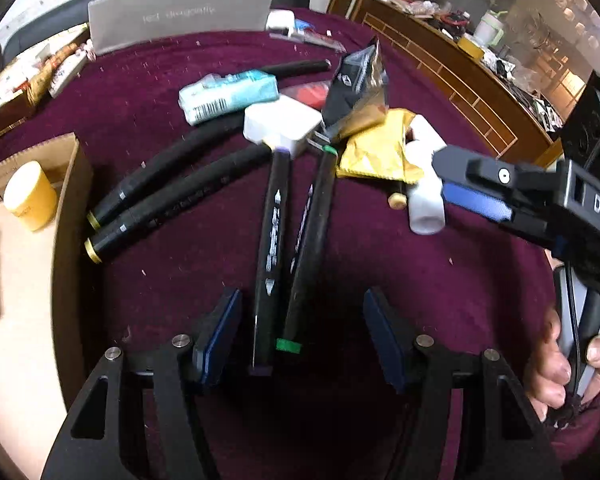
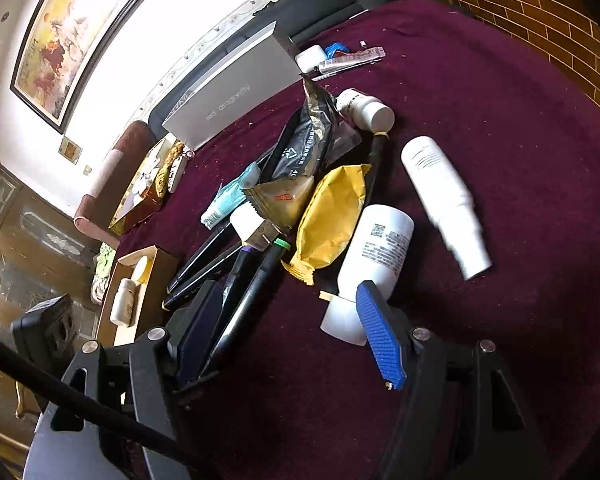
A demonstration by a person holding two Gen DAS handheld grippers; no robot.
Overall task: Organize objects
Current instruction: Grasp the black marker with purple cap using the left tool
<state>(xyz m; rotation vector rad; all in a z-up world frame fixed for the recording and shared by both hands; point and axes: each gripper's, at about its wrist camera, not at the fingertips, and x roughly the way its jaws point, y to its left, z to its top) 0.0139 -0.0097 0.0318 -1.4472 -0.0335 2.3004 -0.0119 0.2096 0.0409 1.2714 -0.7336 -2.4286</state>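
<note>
Two black markers lie side by side on the maroon cloth, one with a purple end and one with a green end. My left gripper is open and straddles their near ends; both blue pads stand clear of them. In the right wrist view the same markers run beside the left finger of my right gripper, which is open with bare cloth between its fingers. A white pill bottle lies on its side, its cap just behind the right pad. The right gripper also shows in the left wrist view, beside that bottle.
Two more black markers with gold ends lie to the left. An open cardboard box holds a yellow cup. Behind the markers are a white charger, teal tissue pack, yellow packet and black pouch. A white spray bottle lies to the right.
</note>
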